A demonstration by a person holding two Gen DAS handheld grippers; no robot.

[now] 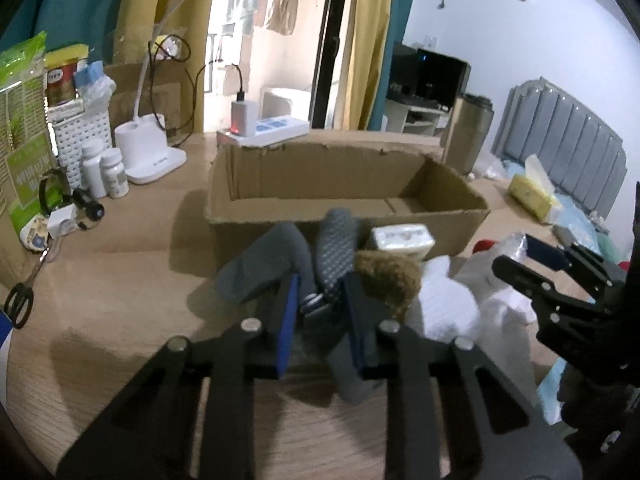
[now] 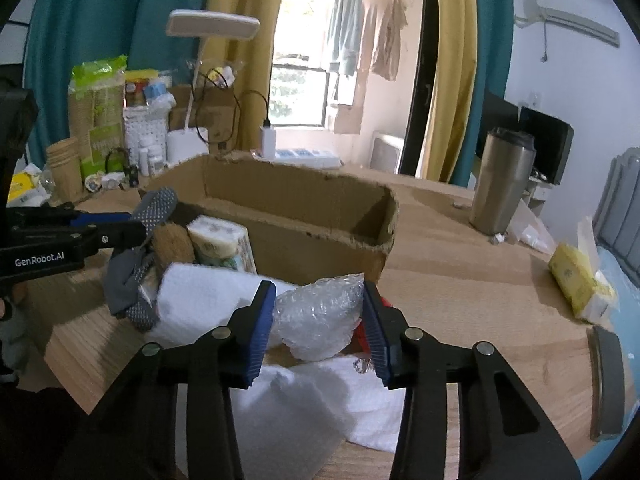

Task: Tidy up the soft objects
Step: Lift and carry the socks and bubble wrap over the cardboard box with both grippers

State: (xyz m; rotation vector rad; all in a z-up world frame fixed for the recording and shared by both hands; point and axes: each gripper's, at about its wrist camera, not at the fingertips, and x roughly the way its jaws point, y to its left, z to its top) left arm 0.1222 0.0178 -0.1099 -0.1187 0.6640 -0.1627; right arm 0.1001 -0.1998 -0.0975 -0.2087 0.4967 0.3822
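My left gripper (image 1: 322, 308) is shut on a grey sock (image 1: 336, 240) with a dotted sole, whose toe end sticks up in front of the cardboard box (image 1: 280, 216). In the right wrist view that gripper (image 2: 132, 224) comes in from the left with the sock (image 2: 154, 206) in it. My right gripper (image 2: 318, 326) is shut on a wad of clear bubble wrap (image 2: 320, 316), with both blue pads pressing its sides. Beneath lies a white towel (image 2: 200, 300). A brown fuzzy item (image 2: 172, 244) and a tissue pack (image 2: 220, 240) lean against the box (image 2: 300, 232).
A steel tumbler (image 2: 504, 188) and a yellow tissue pack (image 2: 576, 284) stand on the right of the wooden table. Scissors (image 1: 20, 300), pill bottles (image 1: 104, 172), a white lamp base (image 1: 148, 148) and a power strip (image 1: 272, 128) crowd the left and back. Something red (image 2: 362, 336) shows under the bubble wrap.
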